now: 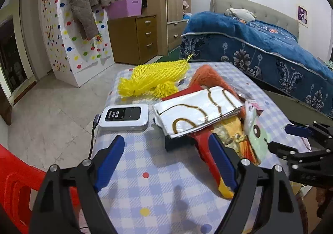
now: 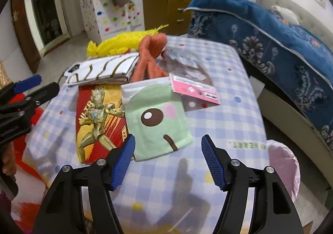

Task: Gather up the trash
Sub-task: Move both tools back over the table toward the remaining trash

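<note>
Wrappers lie strewn on a table with a blue checked cloth. There is a yellow foam net, an orange net, a silver wrapper with brown lines, a red pack with a golden figure, a green cartoon-face bag and a pink-labelled clear bag. My left gripper is open over the cloth, its right finger above the red pack. My right gripper is open and empty, just short of the green bag.
A white device with a cable sits near the table's left edge. A red plastic chair stands at the left, a pink bag hangs off the table's right side, and a blue-covered bed lies beyond.
</note>
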`<action>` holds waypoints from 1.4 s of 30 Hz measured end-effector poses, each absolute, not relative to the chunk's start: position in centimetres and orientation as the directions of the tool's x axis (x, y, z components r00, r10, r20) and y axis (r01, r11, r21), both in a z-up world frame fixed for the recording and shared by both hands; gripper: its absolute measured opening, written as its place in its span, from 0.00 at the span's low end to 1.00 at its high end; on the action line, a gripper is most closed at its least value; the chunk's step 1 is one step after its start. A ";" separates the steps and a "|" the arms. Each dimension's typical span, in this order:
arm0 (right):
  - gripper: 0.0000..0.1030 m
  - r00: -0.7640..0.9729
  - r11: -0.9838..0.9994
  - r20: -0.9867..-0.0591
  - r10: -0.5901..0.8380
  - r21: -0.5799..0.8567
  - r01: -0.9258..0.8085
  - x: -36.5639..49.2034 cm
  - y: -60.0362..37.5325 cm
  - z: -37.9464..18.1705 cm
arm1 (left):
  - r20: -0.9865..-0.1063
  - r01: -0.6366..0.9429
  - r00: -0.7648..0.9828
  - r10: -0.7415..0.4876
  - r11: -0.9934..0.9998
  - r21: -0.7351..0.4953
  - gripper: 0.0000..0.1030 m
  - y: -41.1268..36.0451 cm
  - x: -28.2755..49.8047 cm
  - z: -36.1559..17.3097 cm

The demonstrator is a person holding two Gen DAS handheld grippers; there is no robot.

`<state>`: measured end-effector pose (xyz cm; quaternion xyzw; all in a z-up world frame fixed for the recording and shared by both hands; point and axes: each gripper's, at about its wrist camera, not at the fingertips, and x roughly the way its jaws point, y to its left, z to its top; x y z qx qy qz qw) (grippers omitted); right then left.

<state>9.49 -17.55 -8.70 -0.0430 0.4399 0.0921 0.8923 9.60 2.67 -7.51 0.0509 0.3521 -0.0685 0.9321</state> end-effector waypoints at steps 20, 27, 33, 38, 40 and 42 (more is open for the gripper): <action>0.54 0.549 0.947 -0.813 0.194 0.008 -0.323 11.1 -16.5 -11.2 | -0.693 0.150 0.715 -0.089 0.988 0.027 0.78 3.4 9.8 -8.6; 0.03 0.579 0.938 -0.781 0.236 0.028 -0.346 9.1 -16.7 -8.4 | -0.693 0.139 0.717 -0.079 0.990 0.030 0.78 3.7 9.3 -8.3; 0.11 0.631 0.947 -0.735 0.250 0.048 -0.318 7.5 -18.3 -5.8 | -0.690 0.135 0.720 -0.077 0.990 0.031 0.79 3.9 8.8 -8.1; 0.48 0.629 0.946 -0.751 0.199 -0.019 -0.322 7.3 -17.7 -7.1 | -0.689 0.132 0.721 -0.070 0.990 0.038 0.79 3.9 8.7 -8.0; 0.50 0.626 0.950 -0.759 0.177 -0.036 -0.311 7.7 -17.1 -7.9 | -0.690 0.127 0.721 -0.062 0.991 0.043 0.79 4.1 8.6 -8.1; 0.58 0.628 0.953 -0.764 0.150 -0.058 -0.298 8.2 -16.2 -8.7 | -0.691 0.118 0.720 -0.054 0.992 0.046 0.79 4.4 8.6 -8.2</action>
